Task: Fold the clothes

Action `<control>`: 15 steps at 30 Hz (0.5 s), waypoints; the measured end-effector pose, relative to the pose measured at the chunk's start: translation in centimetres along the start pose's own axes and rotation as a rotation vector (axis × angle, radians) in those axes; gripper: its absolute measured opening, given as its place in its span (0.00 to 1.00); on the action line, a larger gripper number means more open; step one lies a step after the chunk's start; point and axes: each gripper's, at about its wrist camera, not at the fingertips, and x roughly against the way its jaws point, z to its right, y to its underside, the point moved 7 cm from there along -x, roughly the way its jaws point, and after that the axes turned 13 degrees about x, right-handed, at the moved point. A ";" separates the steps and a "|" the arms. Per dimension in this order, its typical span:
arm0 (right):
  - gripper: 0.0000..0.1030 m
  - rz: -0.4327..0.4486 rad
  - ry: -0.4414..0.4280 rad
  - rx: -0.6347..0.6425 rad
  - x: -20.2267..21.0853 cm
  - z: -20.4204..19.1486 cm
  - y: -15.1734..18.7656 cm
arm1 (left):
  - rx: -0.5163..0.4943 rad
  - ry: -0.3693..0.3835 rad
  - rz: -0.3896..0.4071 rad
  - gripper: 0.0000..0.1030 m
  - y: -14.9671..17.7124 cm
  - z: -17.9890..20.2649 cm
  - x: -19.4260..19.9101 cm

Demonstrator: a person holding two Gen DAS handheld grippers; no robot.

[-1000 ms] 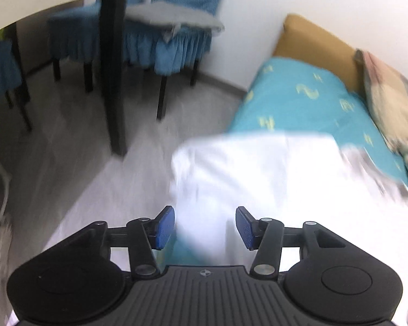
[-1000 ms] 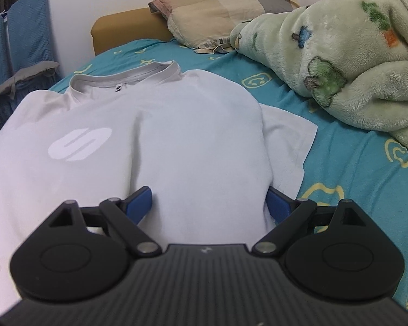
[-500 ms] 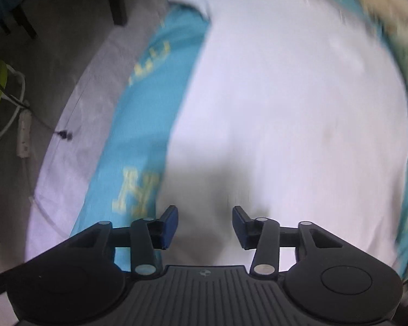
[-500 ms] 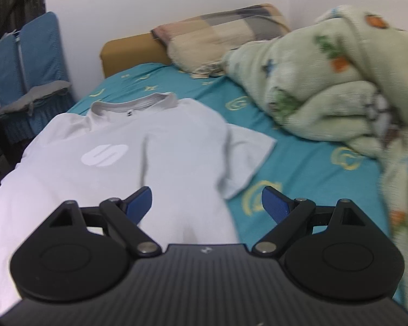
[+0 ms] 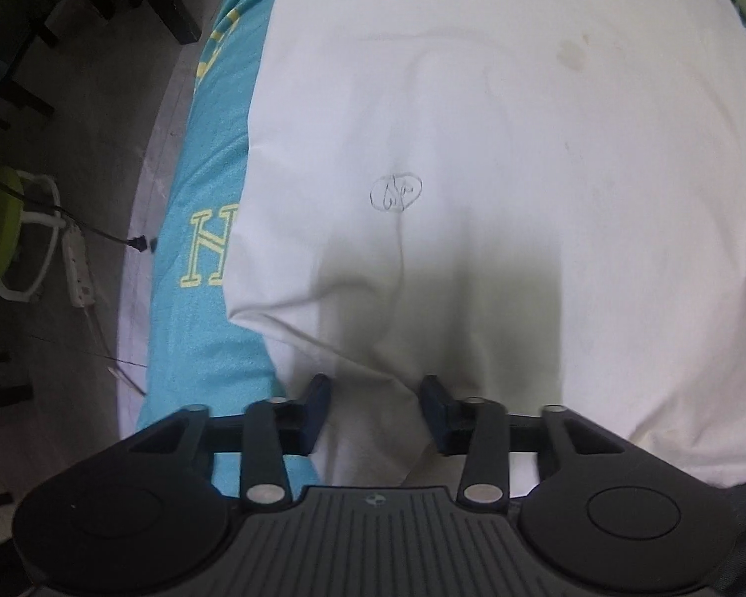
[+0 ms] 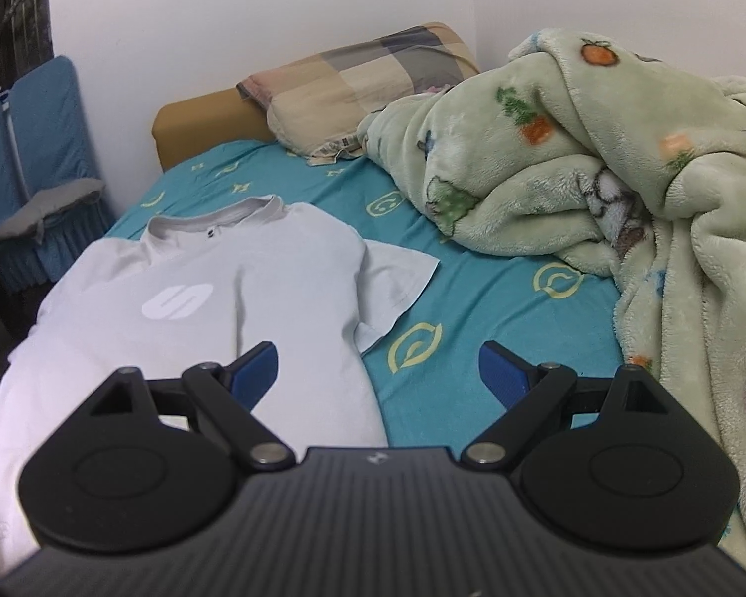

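A white T-shirt [image 6: 253, 308] lies spread face up on the teal bed sheet [image 6: 477, 308], collar toward the headboard, one sleeve out to the right. In the left wrist view the shirt [image 5: 472, 174] fills the frame, and my left gripper [image 5: 375, 408] is open with the lower hem's cloth lying between its blue pads, near the shirt's lower left corner. My right gripper [image 6: 378, 373] is open and empty, held above the bed over the shirt's right edge.
A green fleece blanket [image 6: 621, 189] is heaped on the bed's right side. A checked pillow [image 6: 363, 79] lies by the tan headboard. Blue chairs [image 6: 40, 149] stand left of the bed. The floor [image 5: 74, 174] with a power strip and cable lies beyond the bed's left edge.
My left gripper swung from facing the chairs down to the shirt's lower hem. My right gripper pulled back and rightward, off the shirt's body; both stayed open.
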 end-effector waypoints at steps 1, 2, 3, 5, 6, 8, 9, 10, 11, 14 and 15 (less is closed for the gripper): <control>0.87 -0.002 -0.002 0.002 0.0 -0.1 0.0 | -0.017 -0.015 -0.008 0.04 0.4 0.1 0.5; 0.87 -0.003 -0.003 0.004 0.0 -0.1 0.1 | -0.024 -0.027 -0.026 0.03 0.8 0.0 1.0; 0.87 -0.005 -0.005 0.007 -0.1 -0.2 0.1 | -0.029 -0.045 -0.036 0.02 1.2 -0.3 1.7; 0.87 -0.005 -0.008 0.001 -0.1 0.0 0.1 | -0.029 -0.088 -0.053 0.02 1.9 -1.2 3.1; 0.87 -0.005 -0.011 -0.006 -0.1 0.1 0.1 | -0.010 -0.128 -0.057 0.02 2.1 -2.1 3.9; 0.87 -0.005 -0.020 -0.022 -0.2 0.3 0.1 | 0.038 -0.156 -0.032 0.02 2.0 -3.4 5.8; 0.87 -0.001 -0.028 -0.027 -0.2 0.3 0.0 | 0.062 -0.170 -0.019 0.03 1.9 -4.0 6.8; 0.87 0.005 -0.035 -0.030 -0.2 0.2 -0.1 | 0.086 -0.183 -0.005 0.04 1.8 -4.6 7.8; 0.87 0.011 -0.043 -0.032 -0.1 0.2 -0.1 | 0.090 -0.177 0.019 0.06 1.5 -4.6 8.5; 0.87 0.023 -0.066 -0.022 -0.1 -0.2 -0.3 | 0.088 -0.157 0.103 0.29 0.3 -4.0 10.6; 0.87 0.025 -0.076 -0.019 -0.1 -0.3 -0.3 | 0.080 -0.150 0.136 0.44 0.0 -3.4 11.2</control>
